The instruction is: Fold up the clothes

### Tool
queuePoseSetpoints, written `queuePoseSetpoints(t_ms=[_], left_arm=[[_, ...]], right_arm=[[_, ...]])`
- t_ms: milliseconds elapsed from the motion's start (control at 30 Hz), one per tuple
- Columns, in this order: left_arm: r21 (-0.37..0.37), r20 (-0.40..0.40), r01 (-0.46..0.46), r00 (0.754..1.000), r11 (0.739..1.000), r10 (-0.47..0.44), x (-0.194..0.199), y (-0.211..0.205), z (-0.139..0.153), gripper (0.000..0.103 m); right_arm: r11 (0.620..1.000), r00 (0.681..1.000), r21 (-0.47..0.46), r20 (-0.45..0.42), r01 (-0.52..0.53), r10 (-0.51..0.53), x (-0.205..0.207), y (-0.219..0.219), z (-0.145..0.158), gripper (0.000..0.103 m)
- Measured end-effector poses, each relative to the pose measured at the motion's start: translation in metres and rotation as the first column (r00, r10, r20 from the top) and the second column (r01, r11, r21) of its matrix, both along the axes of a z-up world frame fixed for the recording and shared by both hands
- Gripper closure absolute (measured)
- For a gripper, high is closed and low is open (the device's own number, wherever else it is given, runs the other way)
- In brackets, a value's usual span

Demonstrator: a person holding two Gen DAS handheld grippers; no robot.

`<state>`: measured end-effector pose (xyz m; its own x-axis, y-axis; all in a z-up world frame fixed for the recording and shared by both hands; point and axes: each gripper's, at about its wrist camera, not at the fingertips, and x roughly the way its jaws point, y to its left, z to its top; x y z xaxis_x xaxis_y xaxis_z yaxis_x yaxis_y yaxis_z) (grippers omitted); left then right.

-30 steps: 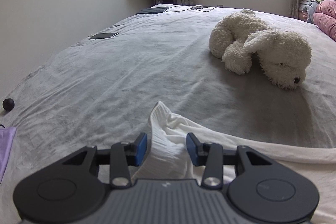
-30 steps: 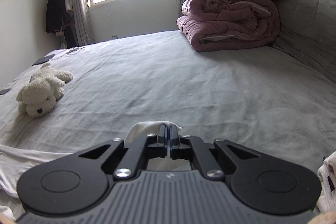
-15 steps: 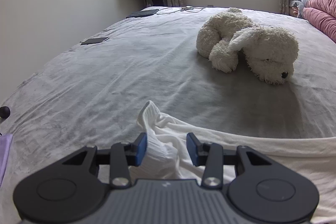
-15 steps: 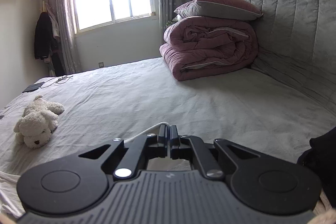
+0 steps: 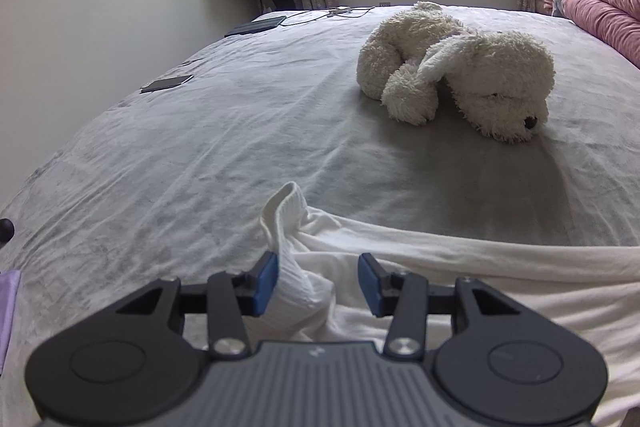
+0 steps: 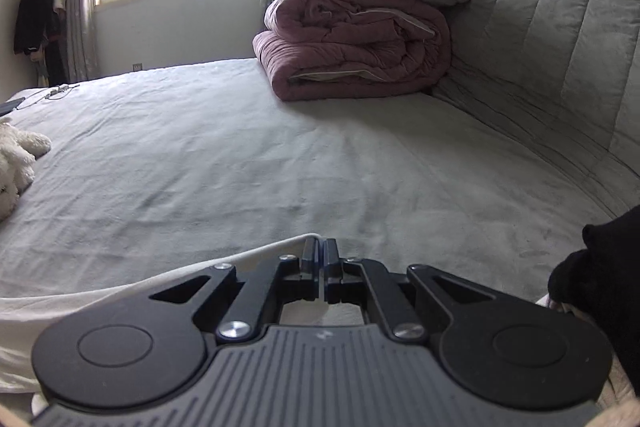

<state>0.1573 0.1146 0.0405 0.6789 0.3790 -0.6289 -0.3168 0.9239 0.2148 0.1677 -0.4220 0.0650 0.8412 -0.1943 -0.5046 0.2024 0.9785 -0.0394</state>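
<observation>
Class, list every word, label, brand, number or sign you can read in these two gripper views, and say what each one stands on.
None can be read.
A small pale mark sits on the left gripper housing and on the right gripper housing: a logo shape, no letters.
The phone on the bed shows no text.

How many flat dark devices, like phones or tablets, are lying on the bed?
2. One phone-like device lies near the bed's left edge; a darker tablet-like one lies at the far corner, beside cables. More may be hidden outside the views.

The white garment (image 6: 120, 291) runs out of frame and under the right hand-held gripper (image 6: 320, 267).
</observation>
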Motion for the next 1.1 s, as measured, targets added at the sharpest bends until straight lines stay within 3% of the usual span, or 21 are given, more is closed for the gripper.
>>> queuePoseSetpoints(t_ms=[100,300,433,533,700,767,833,1000,1067,1100], left_arm=[[0.036,-0.024,0.034,0.999,0.999,-0.033,0.003,-0.005,-0.006,0.048],[0.07,-0.044,0.045,0.998,0.997,-0.042,0.007,-0.003,-0.013,0.048],[0.052,-0.044,0.027,0.999,0.998,-0.024,0.008,0.002,-0.013,0.048],[0.051,-0.042,0.022,0.999,0.998,-0.02,0.008,0.003,-0.013,0.048],[0.052,-0.042,0.031,0.999,0.998,-0.029,0.007,0.001,-0.011,0.048],[0.044,-0.04,0.03,0.999,0.999,-0.028,0.007,0.002,-0.01,0.048],[0.04,-0.04,0.027,0.999,0.999,-0.025,0.007,0.003,-0.01,0.048],[0.039,-0.037,0.03,0.999,0.999,-0.028,0.007,0.001,-0.008,0.048],[0.038,-0.031,0.038,0.999,0.999,-0.037,0.005,-0.002,-0.005,0.048],[0.039,-0.027,0.045,0.999,0.998,-0.043,0.005,-0.004,-0.004,0.048]], right_arm=[[1.0,1.0,-0.012,0.006,-0.021,0.021,0.001,0.005,-0.001,0.102],[0.999,1.0,-0.018,-0.011,-0.027,0.027,0.004,0.004,-0.007,0.102],[0.999,0.995,0.0,0.087,-0.042,0.042,-0.004,0.003,0.005,0.102],[0.999,0.998,-0.016,0.041,-0.039,0.04,0.004,0.007,-0.003,0.101],[0.999,0.977,-0.039,-0.211,-0.024,0.015,0.025,0.004,-0.049,0.101],[0.997,0.979,-0.071,-0.202,-0.027,0.012,0.023,0.005,-0.048,0.097],[0.995,0.983,-0.077,-0.176,-0.06,0.046,0.02,0.01,-0.04,0.09],[0.985,0.984,-0.093,-0.117,-0.148,0.136,0.012,0.025,-0.021,0.09],[0.972,0.967,-0.067,-0.136,-0.226,0.216,0.012,0.039,-0.021,0.09],[0.957,0.943,-0.002,-0.17,-0.291,0.287,0.014,0.046,-0.025,0.09]])
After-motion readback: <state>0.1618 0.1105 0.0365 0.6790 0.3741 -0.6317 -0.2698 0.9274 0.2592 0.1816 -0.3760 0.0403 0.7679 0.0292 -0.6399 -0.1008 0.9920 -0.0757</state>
